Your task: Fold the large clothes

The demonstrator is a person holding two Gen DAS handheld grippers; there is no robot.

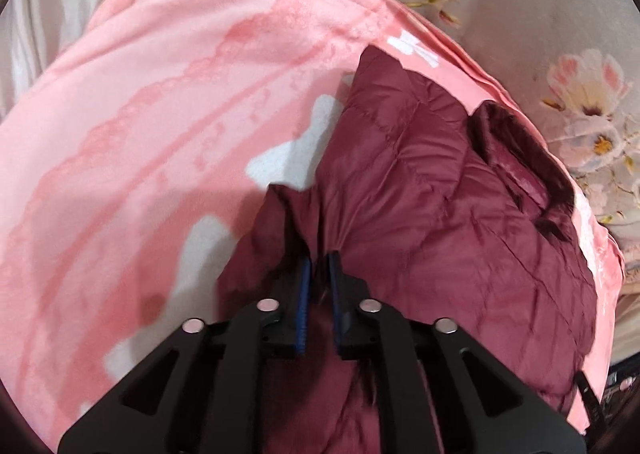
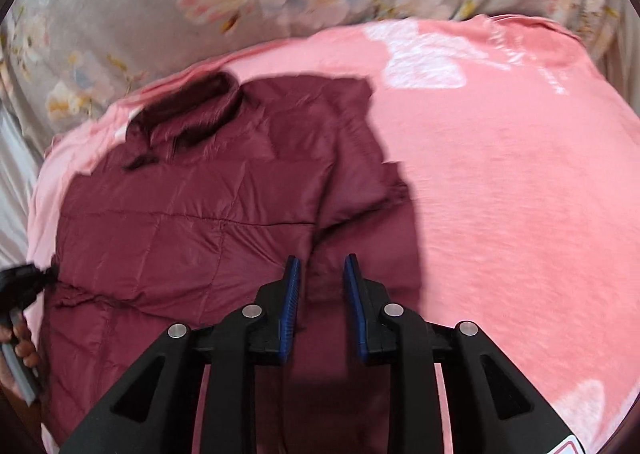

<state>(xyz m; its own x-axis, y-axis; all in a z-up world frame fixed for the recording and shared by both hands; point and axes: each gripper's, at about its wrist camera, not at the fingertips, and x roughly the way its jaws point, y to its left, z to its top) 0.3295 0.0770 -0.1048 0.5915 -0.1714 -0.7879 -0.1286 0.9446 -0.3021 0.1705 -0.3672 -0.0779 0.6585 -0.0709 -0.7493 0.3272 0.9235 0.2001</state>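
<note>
Maroon quilted puffer jacket (image 1: 420,189) lies on fuzzy pink blanket (image 1: 140,133). Left gripper (image 1: 318,258) pinches puckered jacket fabric; right gripper (image 2: 320,266) jaws parted over jacket edge.

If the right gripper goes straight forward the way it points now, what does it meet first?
Most likely the dark red quilted jacket: the right gripper points down at its fabric, which lies on the pink blanket. Depth is unclear.

A bed is covered by a grey sheet (image 2: 132,13) printed with pale flowers. A pink blanket (image 2: 500,181) is spread flat upon it, and a maroon quilted jacket (image 2: 180,230) is laid directly on that blanket, near its edge.
</note>
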